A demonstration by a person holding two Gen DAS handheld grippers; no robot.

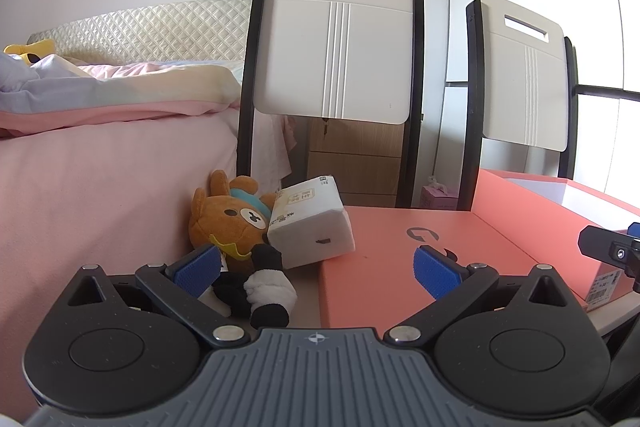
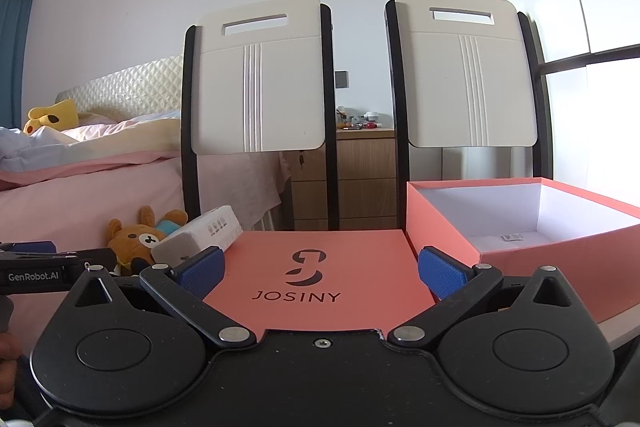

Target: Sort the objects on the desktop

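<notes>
At 11 o'clock from the left gripper, on the worktop's left end: bear plush, panda plush in front of it, tissue pack leaning on the bear's head. Pack's long axis looks to run 11-to-5, near end toward the jaws, corner overlapping the box lid. Left jaws wide open, empty, held low and level; left finger touches or overlaps the panda, can't tell which. Right gripper also open and empty, hovering over the lid, with the open box at its 1 o'clock and nothing in it but a small label. Left hand is clearly nearer the toys; likely first pick is the panda or the pack, then carry toward 2 o'clock into the box.
</notes>
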